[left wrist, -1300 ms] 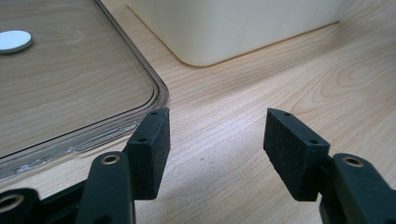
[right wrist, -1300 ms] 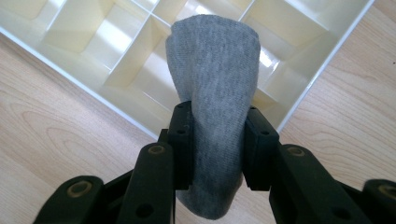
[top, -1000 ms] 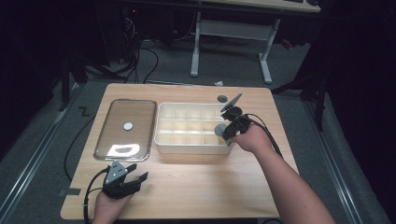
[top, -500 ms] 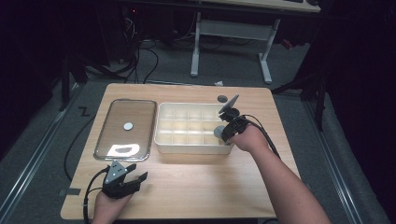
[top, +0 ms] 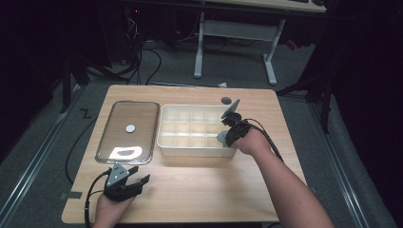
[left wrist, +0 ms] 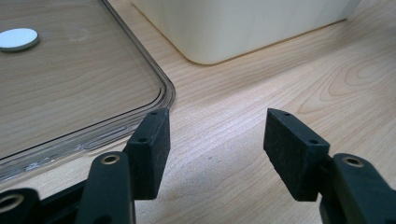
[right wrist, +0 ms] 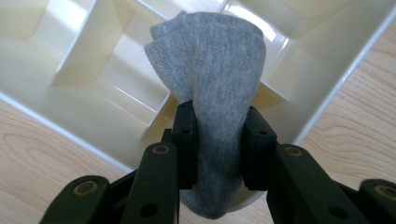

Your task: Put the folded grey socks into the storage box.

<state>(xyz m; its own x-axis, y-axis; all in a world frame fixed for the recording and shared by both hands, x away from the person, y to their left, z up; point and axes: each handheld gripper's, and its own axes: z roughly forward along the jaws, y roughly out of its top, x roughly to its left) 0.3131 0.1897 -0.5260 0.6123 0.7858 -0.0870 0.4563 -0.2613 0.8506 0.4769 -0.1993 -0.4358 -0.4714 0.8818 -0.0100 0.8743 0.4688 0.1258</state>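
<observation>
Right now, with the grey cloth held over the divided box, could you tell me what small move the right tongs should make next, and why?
Probably lower the right tongs a little into the compartment beneath them, then open. They are shut on the grey cloth, which hangs above the near right corner of the cream divided box and does not appear to rest inside it yet. The left tongs sit open by the clear lid, idle.

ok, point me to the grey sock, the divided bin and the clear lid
grey sock [right wrist: 212, 60], right gripper view, bunched upper fold.
divided bin [top: 195, 150], high view, near outer wall.
clear lid [top: 138, 116], high view, bare flat panel.
</observation>
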